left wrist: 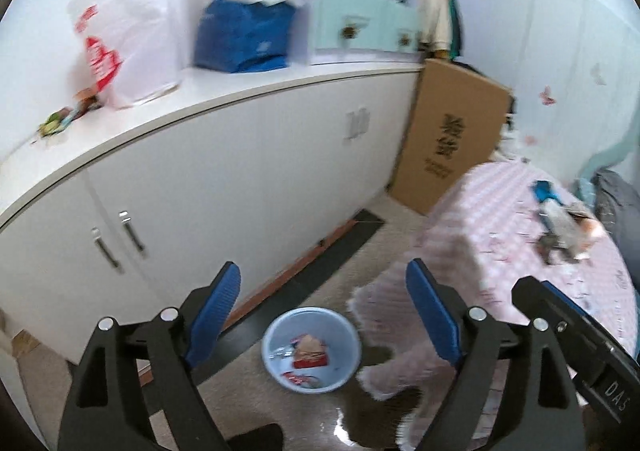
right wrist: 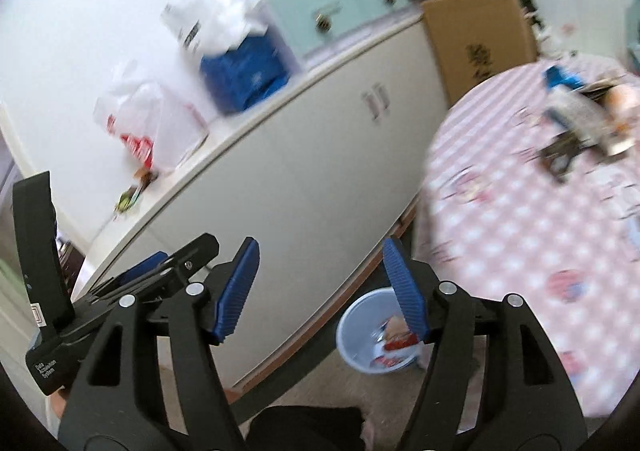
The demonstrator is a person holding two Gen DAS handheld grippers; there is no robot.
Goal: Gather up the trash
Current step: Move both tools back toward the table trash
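We hold both grippers up with nothing in them: the left gripper (left wrist: 324, 311) has its jaws spread wide, and the right gripper (right wrist: 320, 283) likewise has its jaws spread and empty. Below us on the floor, between the white cabinet (left wrist: 224, 179) and the hanging edge of the pink checked tablecloth (left wrist: 500, 211), stands the pale blue bin (left wrist: 272, 363). It already holds some wrappers (left wrist: 310, 353), red and brown ones among them.

More trash is well apart from the bin, up on the table: a blurred heap of wrappers and scraps (right wrist: 584, 123) near its far edge, with a blue piece (right wrist: 560, 77) just beside it. A few small scraps (left wrist: 68, 119) also lie on the cabinet top beside a white plastic bag (left wrist: 120, 51).

We judge that we are between drops, turning from the bin toward the next piece. The next move calls for swinging the right gripper over the table to the heap, lowering the spread jaws around a single wrapper, pinching it, and carrying it back over the bin. The blur makes the exact pieces hard to tell.
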